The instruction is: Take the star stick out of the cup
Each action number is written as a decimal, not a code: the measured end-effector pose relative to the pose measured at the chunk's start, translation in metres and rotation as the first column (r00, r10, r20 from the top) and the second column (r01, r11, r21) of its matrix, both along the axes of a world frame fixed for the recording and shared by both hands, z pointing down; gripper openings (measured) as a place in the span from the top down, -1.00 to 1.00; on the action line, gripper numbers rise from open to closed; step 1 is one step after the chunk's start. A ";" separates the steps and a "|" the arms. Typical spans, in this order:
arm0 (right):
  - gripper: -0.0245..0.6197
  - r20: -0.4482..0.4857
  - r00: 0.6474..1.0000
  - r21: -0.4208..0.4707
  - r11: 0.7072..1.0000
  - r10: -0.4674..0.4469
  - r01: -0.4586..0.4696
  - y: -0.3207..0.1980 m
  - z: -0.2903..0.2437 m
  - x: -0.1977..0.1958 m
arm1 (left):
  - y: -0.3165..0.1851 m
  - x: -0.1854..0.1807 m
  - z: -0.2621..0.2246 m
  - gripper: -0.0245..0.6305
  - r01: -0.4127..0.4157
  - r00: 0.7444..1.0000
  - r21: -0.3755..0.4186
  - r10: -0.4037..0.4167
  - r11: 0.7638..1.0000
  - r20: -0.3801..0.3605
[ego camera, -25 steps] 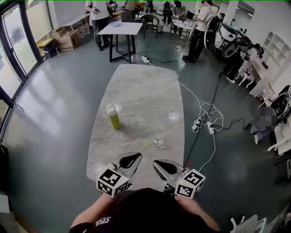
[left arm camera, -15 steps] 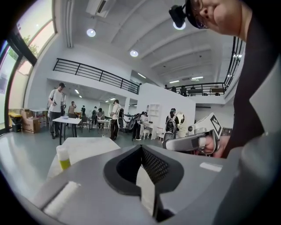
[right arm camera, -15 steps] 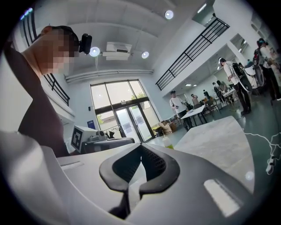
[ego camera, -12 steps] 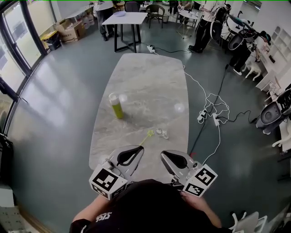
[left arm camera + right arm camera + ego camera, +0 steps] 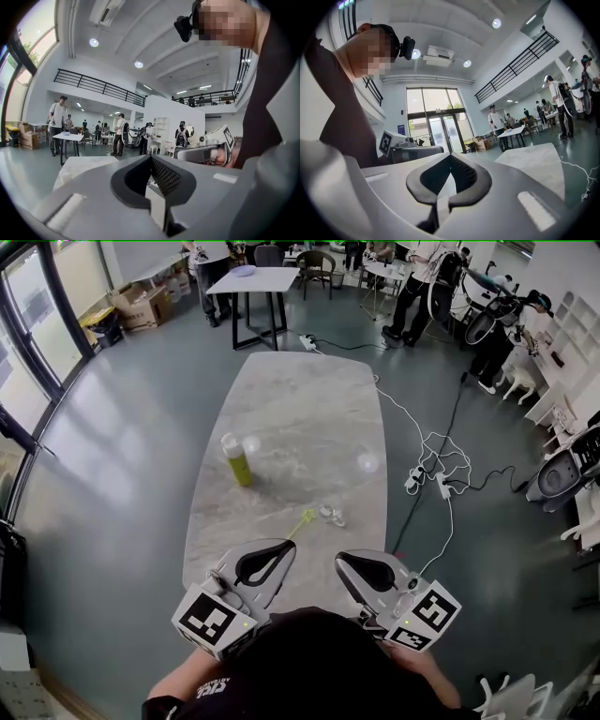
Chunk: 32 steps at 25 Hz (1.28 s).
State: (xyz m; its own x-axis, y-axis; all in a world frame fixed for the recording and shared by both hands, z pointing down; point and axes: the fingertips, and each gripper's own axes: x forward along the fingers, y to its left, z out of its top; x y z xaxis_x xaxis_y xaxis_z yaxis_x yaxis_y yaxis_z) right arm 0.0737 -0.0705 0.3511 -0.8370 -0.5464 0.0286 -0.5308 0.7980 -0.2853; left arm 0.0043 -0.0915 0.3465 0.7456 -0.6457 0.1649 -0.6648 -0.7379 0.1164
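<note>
With both pairs of jaws pressed together on nothing, the left gripper [image 5: 287, 551] and right gripper [image 5: 343, 561] are held near the body, and the star stick [image 5: 303, 520] is seen lying on the table [image 5: 300, 409] just beside the cup [image 5: 330, 514], so the removal is judged probably done.

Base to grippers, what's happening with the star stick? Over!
Left hand-held gripper, right hand-held gripper shut, empty. Star stick on table by cup, untouched. Bottle well aside.
</note>
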 end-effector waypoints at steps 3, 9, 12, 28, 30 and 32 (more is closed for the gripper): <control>0.89 -0.014 1.000 0.033 0.999 -0.009 0.009 0.003 -0.005 -0.002 | 0.001 0.006 0.001 0.92 -0.012 1.000 -0.002 0.012 1.000 0.002; 0.89 -0.026 0.999 0.102 0.994 -0.030 0.033 0.009 -0.018 -0.006 | 0.001 0.005 -0.001 0.92 0.000 1.000 0.012 0.000 1.000 0.004; 0.89 -0.046 0.998 0.134 0.990 -0.035 0.041 0.012 -0.024 -0.007 | 0.002 0.003 -0.003 0.92 0.013 1.000 0.014 -0.013 1.000 0.004; 0.89 -0.011 1.000 0.090 0.996 -0.006 0.007 0.007 -0.014 0.001 | 0.000 0.003 0.004 0.92 0.018 1.000 -0.013 -0.018 1.000 0.002; 0.89 -0.006 1.000 0.087 0.996 -0.002 0.003 0.007 -0.014 0.003 | 0.000 0.005 0.004 0.92 0.016 1.000 -0.012 -0.016 1.000 0.005; 0.89 -0.001 1.000 0.084 0.996 0.002 -0.002 0.006 -0.014 0.004 | 0.000 0.005 0.004 0.92 0.014 1.000 -0.012 -0.014 1.000 0.009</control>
